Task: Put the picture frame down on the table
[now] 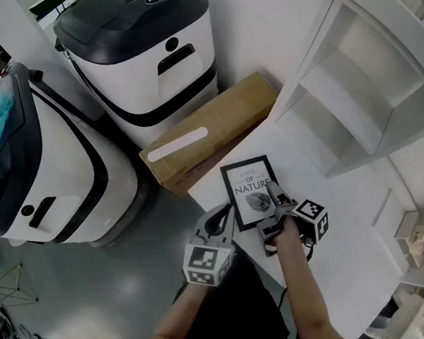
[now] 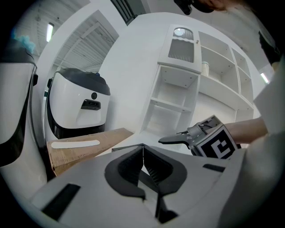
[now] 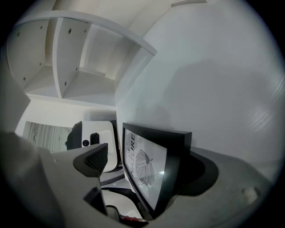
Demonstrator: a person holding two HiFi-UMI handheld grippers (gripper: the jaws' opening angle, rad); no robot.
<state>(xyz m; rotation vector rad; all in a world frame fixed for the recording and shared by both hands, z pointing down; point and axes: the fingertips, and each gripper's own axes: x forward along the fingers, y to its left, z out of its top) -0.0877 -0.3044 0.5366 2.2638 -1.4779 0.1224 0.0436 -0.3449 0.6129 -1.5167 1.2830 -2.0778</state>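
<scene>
Head view: one frame [image 1: 249, 187], two tongs [image 1: 226, 216] [image 1: 276, 196]

Noted matt black moulding on picture frame [image 1: 251, 191], glossy glazing over white printed paper. Recorded smooth matt white on table [image 1: 352, 226] and shelf unit [image 1: 367, 75]. Logged brown matt cardboard for box [image 1: 215, 127], glossy white plastic on machine [image 1: 137, 90], matt grey plastic with ribbed black pads [image 2: 127, 169] on left gripper [image 2: 142, 147].

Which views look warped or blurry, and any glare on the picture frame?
Head view: sharp, mildly bowed; left gripper view: heavy fisheye, dark corners, left claw soft; right gripper view: fisheye too, small glint on the picture frame.
</scene>
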